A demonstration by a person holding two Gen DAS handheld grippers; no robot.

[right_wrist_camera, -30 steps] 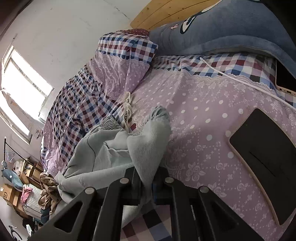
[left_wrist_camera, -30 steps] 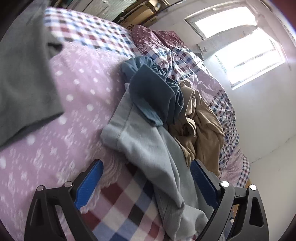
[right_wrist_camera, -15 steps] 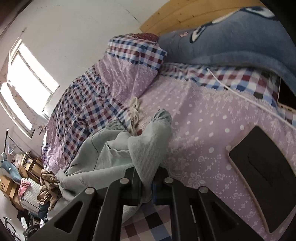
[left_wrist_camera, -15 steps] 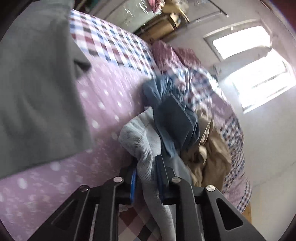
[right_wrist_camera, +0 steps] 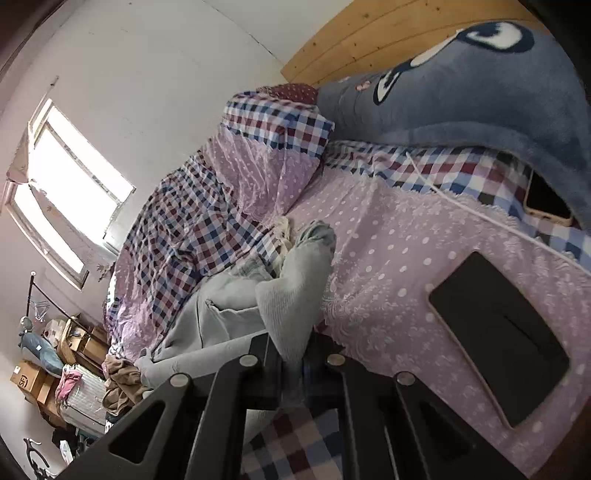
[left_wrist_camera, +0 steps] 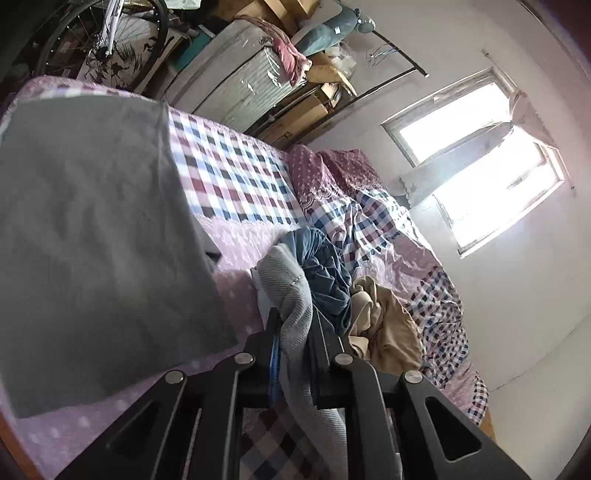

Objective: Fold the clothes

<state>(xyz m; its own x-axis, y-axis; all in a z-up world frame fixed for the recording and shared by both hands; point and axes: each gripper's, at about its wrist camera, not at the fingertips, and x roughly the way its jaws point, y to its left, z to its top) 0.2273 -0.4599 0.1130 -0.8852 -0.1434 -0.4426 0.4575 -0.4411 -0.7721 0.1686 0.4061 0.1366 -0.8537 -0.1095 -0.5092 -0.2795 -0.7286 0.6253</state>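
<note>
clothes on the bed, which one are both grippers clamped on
The light grey ribbed garment: the left gripper is closing on it. The dark blue and tan garments lie loose beside it.

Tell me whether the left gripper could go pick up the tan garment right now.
Probably not yet: the left gripper is closing on the light grey garment. The tan garment lies uncovered just beyond.

- A pile of clothes (left_wrist_camera: 369,306) lies on the bed (left_wrist_camera: 240,173), near its middle.
- One garment (right_wrist_camera: 291,288) from the pile runs between both grippers.
- A folded shirt (left_wrist_camera: 92,240) lies left of the pile.
- A tablet (right_wrist_camera: 498,332) lies on the bed, before a plush toy (right_wrist_camera: 461,92) at the headboard (right_wrist_camera: 369,33).
</note>
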